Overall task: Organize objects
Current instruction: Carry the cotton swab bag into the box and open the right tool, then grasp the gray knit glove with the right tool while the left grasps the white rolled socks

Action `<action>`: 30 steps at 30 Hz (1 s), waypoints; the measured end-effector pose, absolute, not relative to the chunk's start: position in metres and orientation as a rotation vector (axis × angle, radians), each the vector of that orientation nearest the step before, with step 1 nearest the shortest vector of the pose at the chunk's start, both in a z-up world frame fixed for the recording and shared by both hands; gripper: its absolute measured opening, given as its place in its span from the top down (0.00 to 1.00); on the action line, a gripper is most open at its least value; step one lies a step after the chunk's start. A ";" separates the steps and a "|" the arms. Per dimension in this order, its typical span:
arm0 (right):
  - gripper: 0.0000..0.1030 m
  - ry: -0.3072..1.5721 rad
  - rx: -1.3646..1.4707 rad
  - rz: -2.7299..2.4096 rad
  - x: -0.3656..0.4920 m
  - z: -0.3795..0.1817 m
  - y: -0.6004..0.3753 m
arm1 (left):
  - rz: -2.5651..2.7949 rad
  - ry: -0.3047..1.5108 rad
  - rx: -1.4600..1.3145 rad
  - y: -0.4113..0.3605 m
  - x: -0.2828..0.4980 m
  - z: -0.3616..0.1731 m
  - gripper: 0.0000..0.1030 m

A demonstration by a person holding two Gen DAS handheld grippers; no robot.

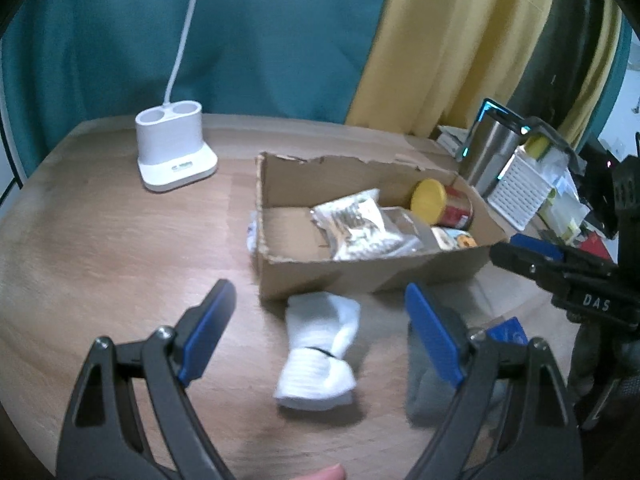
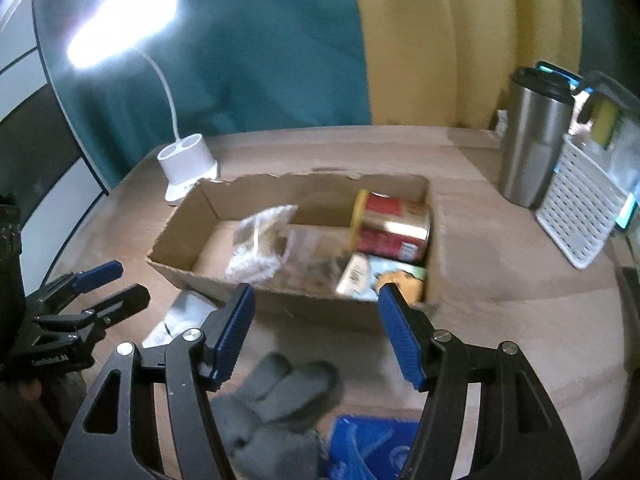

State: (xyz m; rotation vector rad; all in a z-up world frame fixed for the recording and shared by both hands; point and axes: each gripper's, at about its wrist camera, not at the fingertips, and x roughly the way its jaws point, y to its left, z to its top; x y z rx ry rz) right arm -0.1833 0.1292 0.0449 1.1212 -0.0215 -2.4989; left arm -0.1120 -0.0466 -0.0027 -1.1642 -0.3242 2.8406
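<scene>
A torn cardboard box stands mid-table. It holds a red can with a yellow lid, a silver packet and a printed snack packet. In front of the box lies a rolled pair of white socks. Above them hangs my left gripper, open and empty. My right gripper is open too, holding nothing. It hangs over a grey glove and a blue packet on the table.
A white lamp base stands at the back left, its lit head above. A steel tumbler and a white slotted basket crowd the back right. Teal and yellow curtains hang behind the wooden table.
</scene>
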 end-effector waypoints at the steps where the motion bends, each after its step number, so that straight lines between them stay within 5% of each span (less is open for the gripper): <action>1: 0.35 -0.023 1.122 -2.504 -0.181 0.045 0.132 | 2.838 -0.320 -1.165 -0.044 -0.111 -0.003 0.14; 30: 0.35 -0.032 1.166 -2.515 -0.135 0.028 0.147 | 2.808 -0.296 -1.158 -0.029 -0.078 -0.011 0.14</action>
